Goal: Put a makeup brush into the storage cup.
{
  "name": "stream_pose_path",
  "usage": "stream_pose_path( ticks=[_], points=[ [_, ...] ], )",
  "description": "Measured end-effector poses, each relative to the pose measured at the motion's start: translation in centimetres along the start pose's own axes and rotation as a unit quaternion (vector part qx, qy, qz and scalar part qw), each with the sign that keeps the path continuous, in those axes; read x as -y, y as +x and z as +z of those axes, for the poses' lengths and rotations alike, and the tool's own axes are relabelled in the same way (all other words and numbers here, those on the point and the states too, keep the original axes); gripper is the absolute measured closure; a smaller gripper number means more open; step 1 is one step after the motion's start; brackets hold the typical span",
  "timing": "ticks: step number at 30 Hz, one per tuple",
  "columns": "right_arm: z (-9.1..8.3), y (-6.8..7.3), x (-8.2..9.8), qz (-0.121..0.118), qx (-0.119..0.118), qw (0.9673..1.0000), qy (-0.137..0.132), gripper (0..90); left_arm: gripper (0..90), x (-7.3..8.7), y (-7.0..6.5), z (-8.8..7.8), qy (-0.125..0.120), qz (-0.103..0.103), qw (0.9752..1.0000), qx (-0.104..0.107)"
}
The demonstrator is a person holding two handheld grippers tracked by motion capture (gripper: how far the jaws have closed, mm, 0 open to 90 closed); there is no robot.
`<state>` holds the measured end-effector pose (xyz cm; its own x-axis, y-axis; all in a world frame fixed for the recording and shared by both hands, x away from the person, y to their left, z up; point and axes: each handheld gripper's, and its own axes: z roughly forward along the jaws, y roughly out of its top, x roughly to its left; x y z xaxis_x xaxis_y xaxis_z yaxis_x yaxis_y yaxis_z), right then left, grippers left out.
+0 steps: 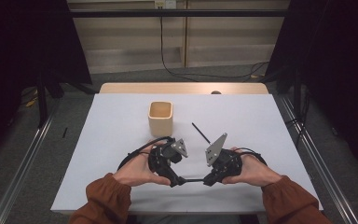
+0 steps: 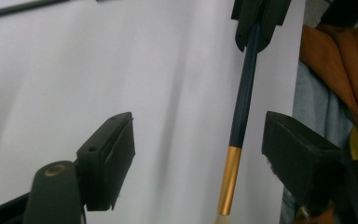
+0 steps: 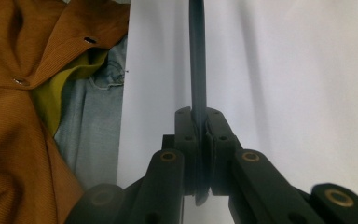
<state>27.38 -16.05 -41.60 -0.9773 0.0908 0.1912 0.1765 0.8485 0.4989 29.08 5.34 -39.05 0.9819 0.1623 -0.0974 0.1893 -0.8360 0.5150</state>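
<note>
A paintbrush (image 1: 193, 180) with a dark handle (image 2: 244, 93), gold ferrule (image 2: 228, 179) and pale bristles is held level just above the table's near edge. My right gripper (image 1: 207, 179) is shut on the far end of the handle (image 3: 196, 56), its jaws (image 3: 200, 126) pressed together around it. My left gripper (image 1: 179, 181) stands open (image 2: 200, 140). The ferrule end lies between its pads, nearer one pad (image 2: 298, 149), and touches neither. A pale wooden cup (image 1: 161, 116) stands upright beyond the grippers, toward the middle of the table.
A second thin dark stick (image 1: 200, 132) lies on the white table (image 1: 121, 140) between the cup and the right gripper. The person's orange sleeves and jacket (image 3: 18, 140) are at the near edge. Dark curtains and metal rails flank the table.
</note>
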Motion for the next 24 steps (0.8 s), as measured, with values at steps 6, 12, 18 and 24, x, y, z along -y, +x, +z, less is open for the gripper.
stream_pose_path(
  ticks=[6, 12, 18, 24],
  points=[
    [-0.3, 0.1, 0.1, 0.0, 0.01, 0.9999, -0.006, 85.2, 7.7, 0.2, 0.4, -0.2, -0.014, -0.018, 0.9997, -0.013],
    [-0.6, -0.2, 0.3, 0.006, 0.015, 0.9998, -0.014, 85.2, 4.8, 0.8, 0.8, -0.7, -0.042, -0.028, 0.9986, -0.013],
    [-0.9, -0.2, 0.5, 0.011, 0.024, 0.9995, -0.02, 85.2, 4.1, 1.9, 1.3, -1.4, -0.071, -0.046, 0.9961, -0.025],
    [-1.0, -0.3, 1.4, 0.026, 0.025, 0.9991, -0.024, 85.1, 3.7, 3.0, 1.6, -1.9, -0.095, -0.062, 0.9922, -0.052]
  ],
)
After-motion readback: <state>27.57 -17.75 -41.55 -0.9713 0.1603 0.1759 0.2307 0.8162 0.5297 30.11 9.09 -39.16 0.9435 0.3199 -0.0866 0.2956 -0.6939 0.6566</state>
